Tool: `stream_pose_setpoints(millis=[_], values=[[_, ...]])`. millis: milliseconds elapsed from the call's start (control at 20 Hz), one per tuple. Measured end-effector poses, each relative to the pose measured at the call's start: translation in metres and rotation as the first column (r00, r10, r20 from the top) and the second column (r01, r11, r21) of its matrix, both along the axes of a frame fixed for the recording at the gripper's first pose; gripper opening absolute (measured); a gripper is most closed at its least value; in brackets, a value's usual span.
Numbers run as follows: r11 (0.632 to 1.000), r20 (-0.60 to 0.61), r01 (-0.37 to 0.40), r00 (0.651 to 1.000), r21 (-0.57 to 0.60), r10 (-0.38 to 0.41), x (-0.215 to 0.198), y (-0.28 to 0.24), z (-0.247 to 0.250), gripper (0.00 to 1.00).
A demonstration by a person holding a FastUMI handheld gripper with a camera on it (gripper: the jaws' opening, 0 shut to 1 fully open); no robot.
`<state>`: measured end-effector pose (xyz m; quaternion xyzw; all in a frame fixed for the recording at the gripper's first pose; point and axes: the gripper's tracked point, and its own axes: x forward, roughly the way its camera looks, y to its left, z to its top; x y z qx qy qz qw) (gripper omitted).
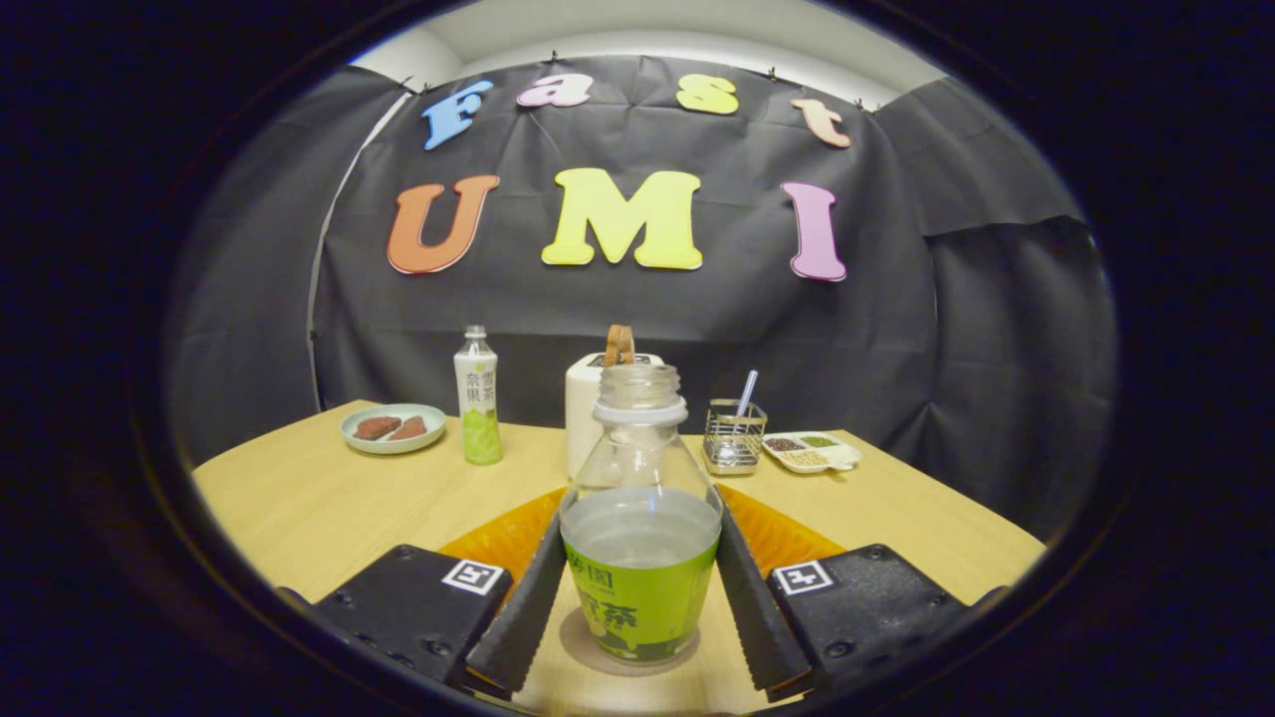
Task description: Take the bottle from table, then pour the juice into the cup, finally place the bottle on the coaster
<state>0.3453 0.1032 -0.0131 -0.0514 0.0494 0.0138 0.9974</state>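
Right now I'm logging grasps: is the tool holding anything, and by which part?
The tool grips the open bottle by its lower, labelled body, one finger pressed on each side.

Hand-held gripper (639, 588): ribbed fingers on screwed housings with square, seemingly fiducial markers.

Snack plate (392, 428), sealed bottle (478, 398), wire holder (733, 438)

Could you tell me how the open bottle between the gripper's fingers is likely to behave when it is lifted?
The bottle, flanked by the gripper fingers, has no cap, so tilting it would probably spill. It looks roughly half full, so likely moderately heavy low down. Its clear wall and glossy label may be slippery and could flex if squeezed.
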Motion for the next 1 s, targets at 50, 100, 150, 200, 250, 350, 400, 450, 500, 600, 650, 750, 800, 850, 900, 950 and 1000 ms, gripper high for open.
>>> stream_pose_setpoints(millis=[50,100,150,200,250,350,400,450,500,600,650,750,800,850,900,950,1000], values=[[1.0,-0.002,0.003,1.0,0.014,-0.003,-0.003,-0.002,0.0,0.84],[1.0,-0.005,0.004,1.0,0.024,-0.004,-0.003,-0.003,-0.001,0.91],[0.999,-0.013,0.005,1.0,0.034,-0.005,0.003,-0.004,-0.006,0.98],[0.999,-0.02,0.008,1.0,0.034,-0.008,-0.005,-0.005,-0.004,1.0],[0.999,-0.02,0.007,1.0,0.033,-0.007,-0.005,-0.006,-0.004,1.0],[0.999,-0.013,0.0,1.0,0.037,0.0,-0.013,-0.008,0.001,1.0],[0.999,-0.012,-0.007,1.0,0.035,0.007,-0.015,-0.006,0.002,1.0],[0.999,-0.015,-0.011,1.0,0.031,0.011,-0.02,-0.006,0.004,1.0],[0.999,-0.014,-0.011,1.0,0.03,0.011,-0.025,-0.008,0.006,1.0],[1.0,-0.013,0.0,1.0,0.023,0.0,-0.042,-0.012,0.012,1.0],[1.0,-0.004,-0.004,1.0,0.028,0.004,-0.051,-0.011,0.019,1.0],[0.999,0.023,-0.029,0.999,0.031,0.028,-0.075,-0.006,0.035,1.0],[0.999,0.037,-0.037,0.999,0.03,0.036,-0.087,-0.004,0.043,1.0],[0.999,0.044,-0.04,0.998,0.027,0.039,-0.101,-0.002,0.05,1.0],[0.999,0.054,-0.04,0.998,0.034,0.038,-0.115,-0.003,0.057,1.0],[0.998,0.058,-0.04,0.998,0.042,0.038,-0.13,-0.002,0.066,1.0],[0.998,0.068,-0.033,0.997,0.05,0.029,-0.145,-0.001,0.075,1.0]])
